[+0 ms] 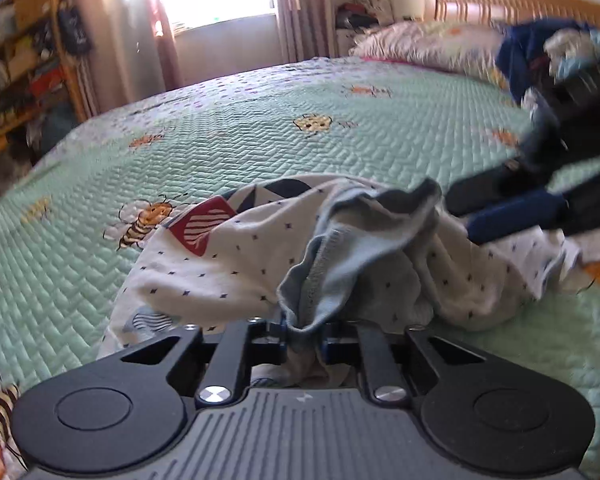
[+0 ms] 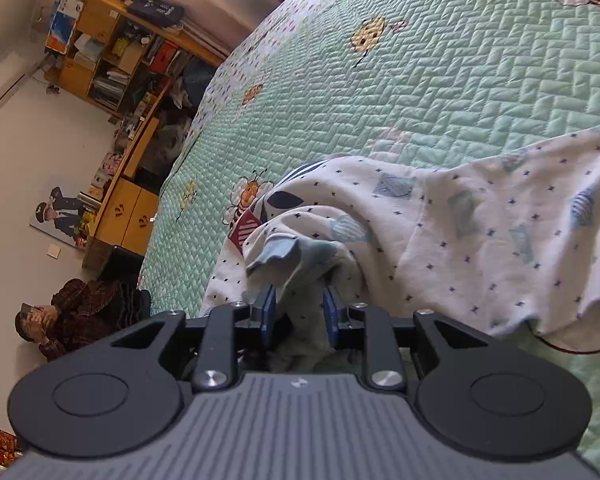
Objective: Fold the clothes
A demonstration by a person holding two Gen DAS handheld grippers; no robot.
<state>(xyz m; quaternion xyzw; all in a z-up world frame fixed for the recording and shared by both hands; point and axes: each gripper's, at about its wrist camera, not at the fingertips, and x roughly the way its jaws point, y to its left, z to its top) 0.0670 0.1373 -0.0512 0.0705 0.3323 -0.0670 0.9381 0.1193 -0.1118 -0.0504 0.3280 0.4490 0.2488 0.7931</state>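
quilted green bedspread (image 1: 340, 92) under rumpled white garment (image 1: 220, 264)

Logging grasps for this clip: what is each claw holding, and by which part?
Both hold the white patterned garment by its light-blue ribbed edge: the left claw pinches one bunched stretch, the right claw another. Whether that edge is collar or hem cannot be told.

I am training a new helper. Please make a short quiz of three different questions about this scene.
1. True or false: the left tongs are shut on the white garment.
2. Which lies under the garment? A) wooden floor B) green quilt C) desk
3. Fill in: the right tongs grip the garment's pale ____ trim.

Key: 1 true; 2 B; 3 blue.
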